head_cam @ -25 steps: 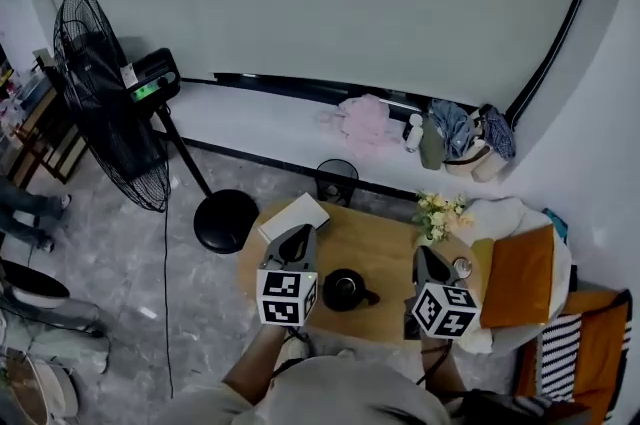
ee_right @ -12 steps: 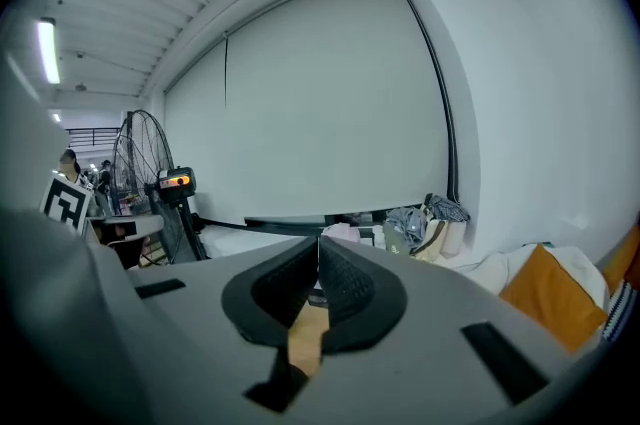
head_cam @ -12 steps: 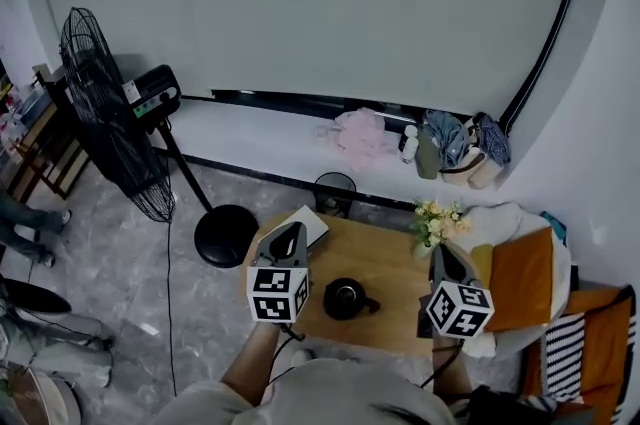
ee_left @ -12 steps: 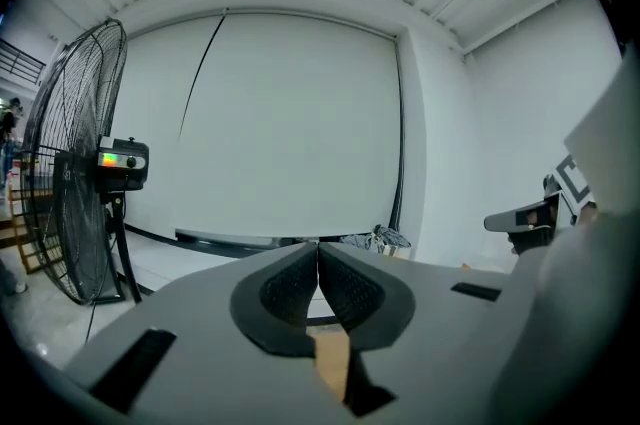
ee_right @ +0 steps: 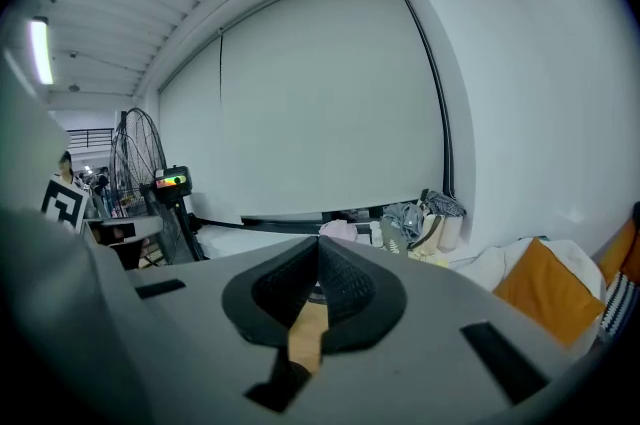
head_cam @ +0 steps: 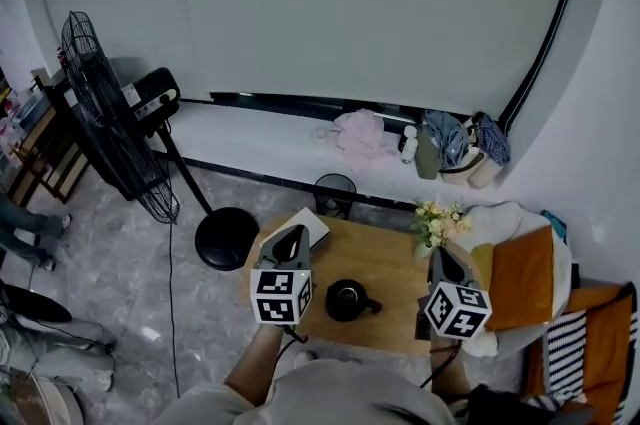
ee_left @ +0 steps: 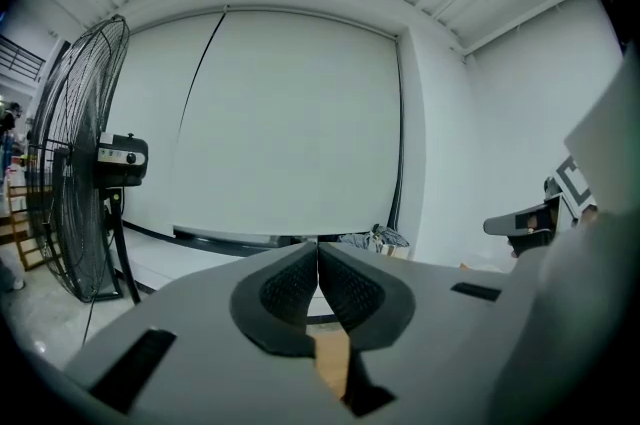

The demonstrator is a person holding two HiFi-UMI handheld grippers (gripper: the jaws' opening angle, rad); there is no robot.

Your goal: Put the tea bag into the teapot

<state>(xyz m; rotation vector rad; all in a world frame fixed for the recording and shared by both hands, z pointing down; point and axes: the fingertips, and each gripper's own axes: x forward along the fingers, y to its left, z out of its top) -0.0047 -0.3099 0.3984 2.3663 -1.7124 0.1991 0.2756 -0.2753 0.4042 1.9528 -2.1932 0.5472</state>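
A black teapot with its lid on stands in the middle of a small wooden table. My left gripper is held over the table's left part, left of the teapot, with its jaws shut on nothing. My right gripper is held at the table's right edge, right of the teapot, also shut and empty. In the left gripper view the left gripper points level at the far wall, and in the right gripper view the right gripper does the same. I cannot make out a tea bag in any view.
A white booklet lies at the table's far left corner and a vase of flowers at its far right. An orange cushion sits on the seat to the right. A standing fan and a black bin stand beyond.
The head view has tilted up a little since a second ago. Both grippers keep about the same places on either side of the teapot and stay shut.
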